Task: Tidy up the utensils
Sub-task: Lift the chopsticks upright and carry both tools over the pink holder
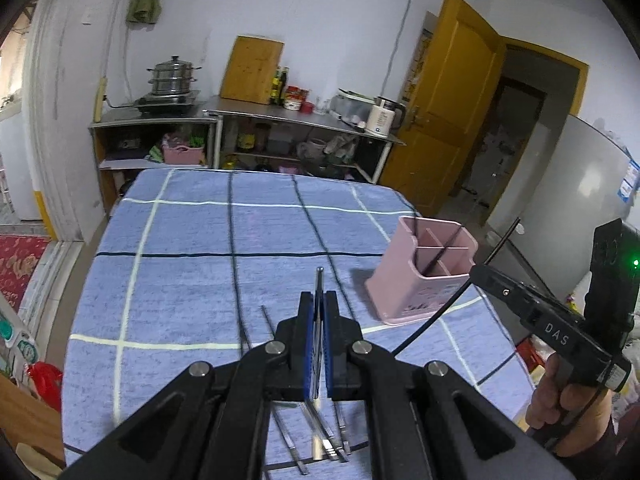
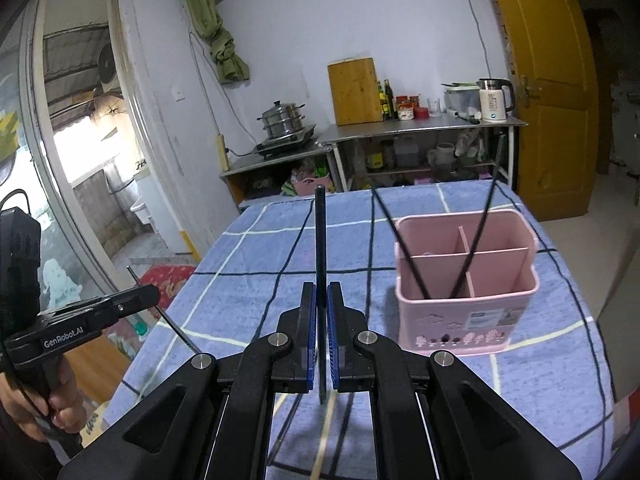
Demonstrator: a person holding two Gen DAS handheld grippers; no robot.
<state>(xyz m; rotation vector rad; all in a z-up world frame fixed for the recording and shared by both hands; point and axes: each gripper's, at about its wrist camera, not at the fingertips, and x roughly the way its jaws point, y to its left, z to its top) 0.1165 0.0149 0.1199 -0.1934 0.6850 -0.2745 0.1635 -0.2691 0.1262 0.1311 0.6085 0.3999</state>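
While both tongs hang above it, the table [image 1: 180, 280] under its blue checked cloth [image 2: 540, 380] fills the space below and ahead of them. Beyond the far edge of the table, well ahead of both tongs, steel shelving [image 1: 304, 120] stands against the wall with a stacked steamer pot [image 2: 282, 118], a wooden board [image 1: 252, 70] and a white kettle [image 2: 494, 100] on top.

On the cloth, ahead and to the right of both tongs, stands the pink utensil holder [image 2: 464, 320], split by partitions into compartments. Two dark chopsticks [image 2: 408, 248] lean in it, crossing outward from its near compartments; in the right wrist view one tips left and the other right.

The left gripper [image 1: 319, 320] has its blue pads [image 1: 309, 344] pressed together on a thin metal chopstick [image 1: 319, 284], which runs forward past the fingertips and back underneath the jaws. Seen from the right wrist, that gripper [image 2: 154, 290] sits off to the left with the chopstick crossing it at a slant, and the person's hand [image 2: 48, 412] wraps its handle.

The right gripper [image 2: 321, 312] pinches a dark chopstick [image 2: 320, 232] that stands up ahead of the fingertips, its lower end poking out behind the pads. From the left wrist it [image 1: 478, 274] appears to the right, just beside the holder, the stick crossing it diagonally.

Below the left gripper, several more metal chopsticks [image 1: 328, 440] lie on the cloth near the table's near edge, blurred.
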